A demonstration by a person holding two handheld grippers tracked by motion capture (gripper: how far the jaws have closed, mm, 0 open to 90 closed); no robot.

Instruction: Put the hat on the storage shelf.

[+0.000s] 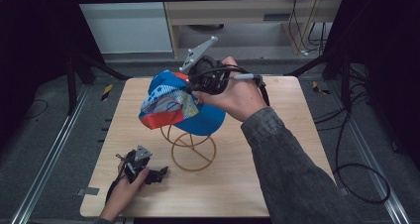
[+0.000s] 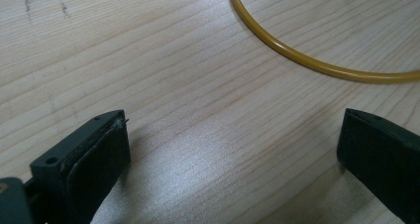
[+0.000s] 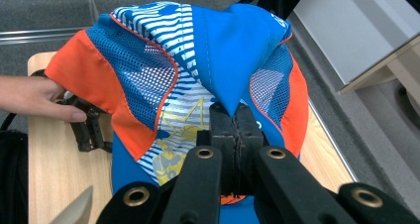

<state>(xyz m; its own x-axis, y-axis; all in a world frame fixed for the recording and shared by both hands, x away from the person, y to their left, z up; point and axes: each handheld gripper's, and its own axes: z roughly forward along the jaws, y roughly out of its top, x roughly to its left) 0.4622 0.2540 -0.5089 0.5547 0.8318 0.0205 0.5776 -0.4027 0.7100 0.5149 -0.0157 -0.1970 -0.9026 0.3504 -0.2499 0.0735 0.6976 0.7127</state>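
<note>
The right gripper has its jaws pressed together on a fold of blue fabric at the crown of a baseball cap, pinching it. The cap is blue with orange panels, mesh sections and a striped white print with a yellow graphic. In the high view the right gripper holds the cap above the middle of the wooden tabletop, over a yellow wire stand whose round base ring rests on the wood; whether the cap touches the stand cannot be told. The left gripper lies low at the near left of the tabletop, in the person's left hand. In its own view the left gripper has its jaws spread wide, nothing between them, with the stand's ring just ahead.
</note>
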